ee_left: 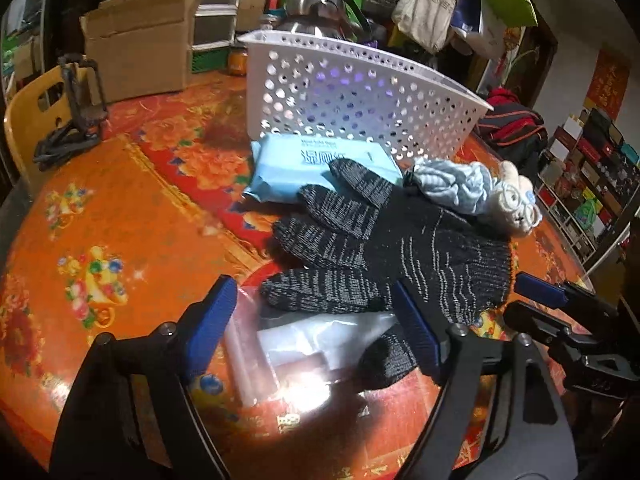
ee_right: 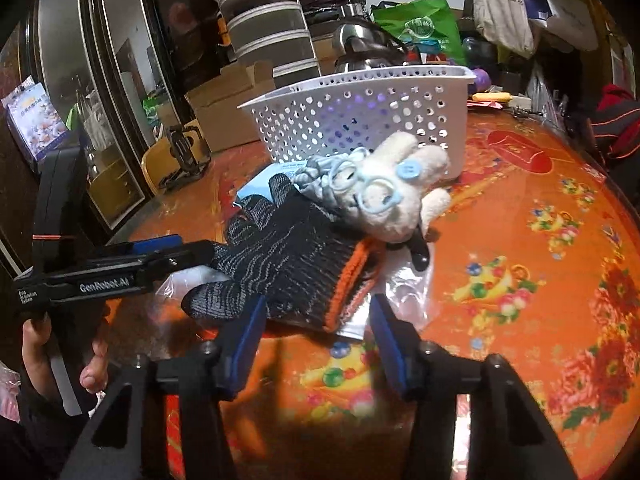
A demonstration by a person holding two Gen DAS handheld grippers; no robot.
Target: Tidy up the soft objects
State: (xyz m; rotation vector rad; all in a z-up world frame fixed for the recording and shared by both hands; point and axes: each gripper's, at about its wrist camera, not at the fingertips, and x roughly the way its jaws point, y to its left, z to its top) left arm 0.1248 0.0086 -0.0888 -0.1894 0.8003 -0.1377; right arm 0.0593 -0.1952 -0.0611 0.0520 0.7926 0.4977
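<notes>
A black knit glove (ee_left: 396, 256) with an orange cuff (ee_right: 348, 280) lies on the table over a clear plastic bag (ee_left: 288, 344). Behind it lie a blue wipes pack (ee_left: 316, 168), a pale blue cloth (ee_left: 452, 184) and a cream plush toy with blue glasses (ee_right: 392, 196). A white perforated basket (ee_left: 360, 96) stands behind them. My left gripper (ee_left: 316, 320) is open, low over the bag, with its right finger on the glove's thumb side. My right gripper (ee_right: 316, 332) is open, just short of the glove's cuff.
The round table has an orange floral cover (ee_left: 100, 240). A black phone stand (ee_left: 80, 100) sits at its far left by a wooden chair (ee_left: 28, 120). Cardboard boxes (ee_left: 136, 52), a steel kettle (ee_left: 316, 4) and hanging bags (ee_left: 460, 4) crowd the back.
</notes>
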